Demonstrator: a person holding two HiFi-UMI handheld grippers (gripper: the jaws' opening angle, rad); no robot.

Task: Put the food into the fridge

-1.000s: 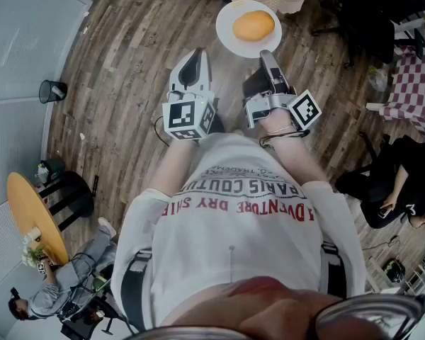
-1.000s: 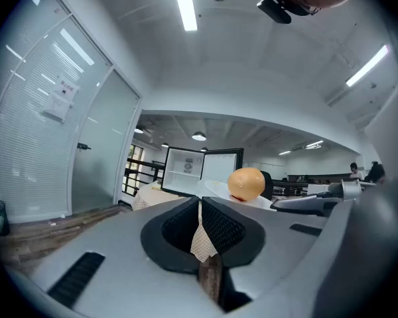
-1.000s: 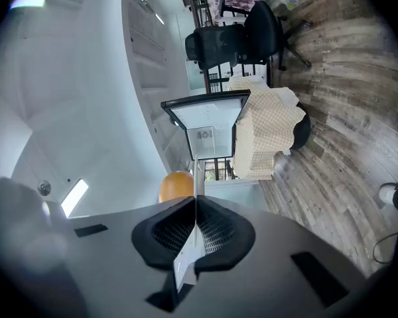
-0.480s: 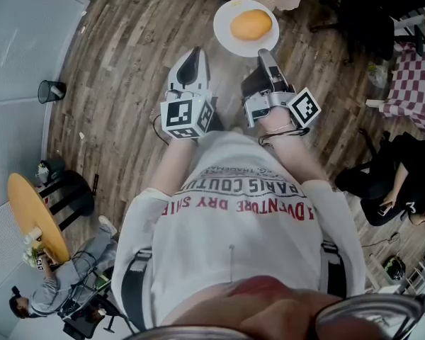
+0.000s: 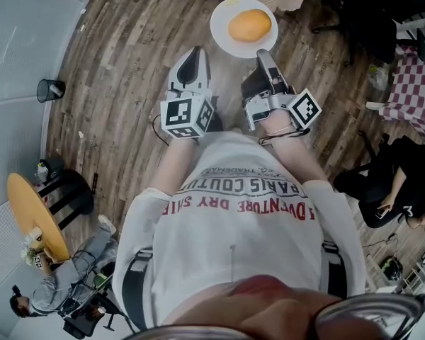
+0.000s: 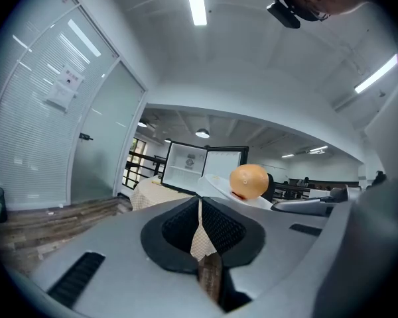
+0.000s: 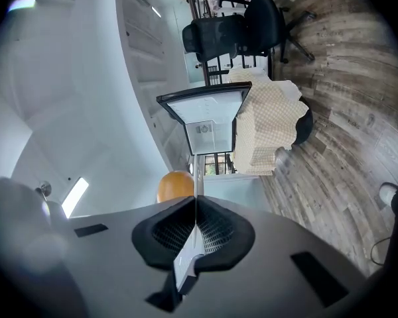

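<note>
A round orange food item (image 5: pixel 249 25) lies on a white plate (image 5: pixel 227 40) held above the wooden floor. My right gripper (image 5: pixel 264 52) is shut on the plate's near rim; in the right gripper view the plate (image 7: pixel 196 177) shows edge-on between the jaws of the right gripper (image 7: pixel 196 211), with the food (image 7: pixel 175 185) just behind. My left gripper (image 5: pixel 191 54) is beside it, shut and holding nothing. In the left gripper view, the left gripper (image 6: pixel 200 207) faces a small fridge (image 6: pixel 202 166) with its door open, and the food (image 6: pixel 249 181) shows to the right. The fridge (image 7: pixel 209 121) stands on a table with a checked cloth (image 7: pixel 265 134).
A black bin (image 5: pixel 51 89) stands on the floor at left. A round orange table (image 5: pixel 32 214) and a seated person (image 5: pixel 53 292) are at lower left. Another person (image 5: pixel 386 183) sits at right, near a red-checked table (image 5: pixel 418 83). Black office chairs (image 7: pixel 242 28) stand beyond the fridge.
The plate with the food has moved slightly forward and left in the head view, and the cloth-covered table edge sits closer to it. Both grippers stay shut.
</note>
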